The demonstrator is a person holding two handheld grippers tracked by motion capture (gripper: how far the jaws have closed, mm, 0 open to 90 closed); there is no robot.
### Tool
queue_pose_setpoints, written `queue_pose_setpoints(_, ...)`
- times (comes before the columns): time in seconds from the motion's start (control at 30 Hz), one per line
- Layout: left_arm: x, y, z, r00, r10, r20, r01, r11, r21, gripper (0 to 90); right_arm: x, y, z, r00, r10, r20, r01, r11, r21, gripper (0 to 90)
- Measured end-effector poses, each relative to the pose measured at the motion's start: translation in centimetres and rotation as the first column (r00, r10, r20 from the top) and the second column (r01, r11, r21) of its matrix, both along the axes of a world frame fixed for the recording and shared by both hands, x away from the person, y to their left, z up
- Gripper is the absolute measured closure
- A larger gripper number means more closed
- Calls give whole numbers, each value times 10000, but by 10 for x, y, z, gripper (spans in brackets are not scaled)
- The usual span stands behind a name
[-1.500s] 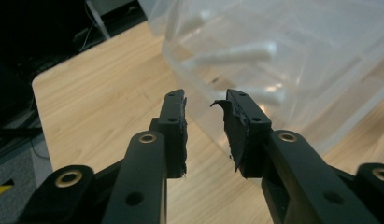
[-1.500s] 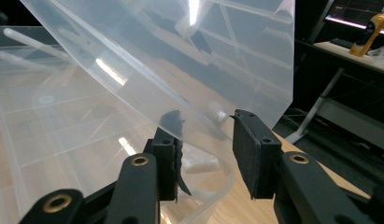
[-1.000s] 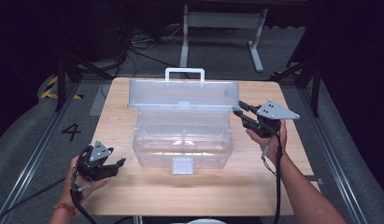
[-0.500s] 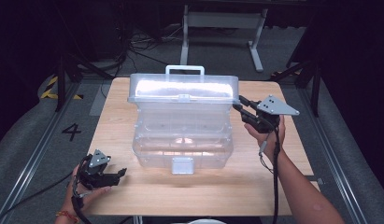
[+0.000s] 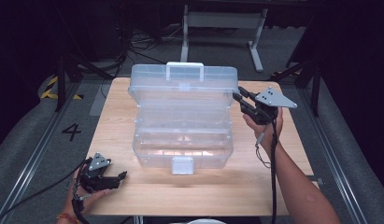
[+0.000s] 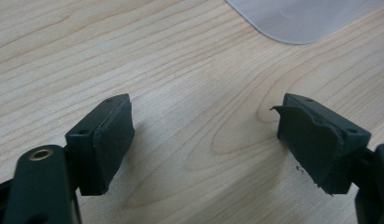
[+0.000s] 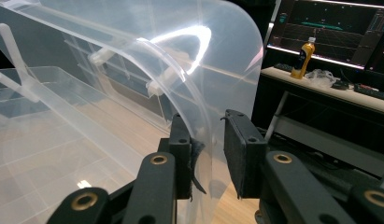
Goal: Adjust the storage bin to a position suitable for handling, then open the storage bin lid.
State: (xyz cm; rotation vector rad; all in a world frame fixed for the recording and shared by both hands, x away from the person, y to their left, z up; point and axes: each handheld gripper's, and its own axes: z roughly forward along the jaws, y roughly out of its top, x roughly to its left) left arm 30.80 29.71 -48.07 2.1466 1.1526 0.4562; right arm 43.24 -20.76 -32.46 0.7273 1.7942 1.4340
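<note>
The clear box sat mid-table; the right gripper pinched the edge of its lid, closing tighter, to swing it; the left gripper, just opening wide, waited empty nearby.

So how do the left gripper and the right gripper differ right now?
The left gripper sits low at the table's near corner, jaws just opened wide with nothing between them; the right gripper is raised at the clear box's lid, whose edge stands between its closing jaws. Both are black, two-jawed and hand-held.
</note>
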Motion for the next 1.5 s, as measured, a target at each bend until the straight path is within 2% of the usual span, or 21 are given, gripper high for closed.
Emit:
queue_pose_setpoints(0.07, 0, 0, 0, 10000, -18, 4, 18, 10000, 8, 185, 5, 1, 3, 10000, -83, 5, 83, 9999, -80, 748)
queue_pose_setpoints(0.27, 0, 0, 0, 10000, -12, -43, 12, 10000, -7, 184, 17, 0, 6, 9999, -28, -125, 30, 9999, 169, 754)
queue_pose_setpoints(0.53, -1, 1, 0, 10000, 30, -12, -30, 10000, -11, 183, 23, -2, 9, 9995, 90, -319, -83, 9997, 245, 754)
queue_pose_setpoints(0.77, -1, 1, 0, 10000, 33, -10, -33, 10000, -11, 184, 30, -2, 14, 9989, 134, -451, -131, 9999, 69, 754)
queue_pose_setpoints(1.3, -2, 1, 0, 9999, 123, -30, -123, 9999, -94, 184, 42, -2, 19, 9964, 240, -814, -236, 9997, 63, 753)
queue_pose_setpoints(1.5, -2, 1, 0, 9999, 106, -52, -106, 9999, -93, 182, 49, -2, 21, 9944, 219, -1032, -194, 9995, 245, 759)
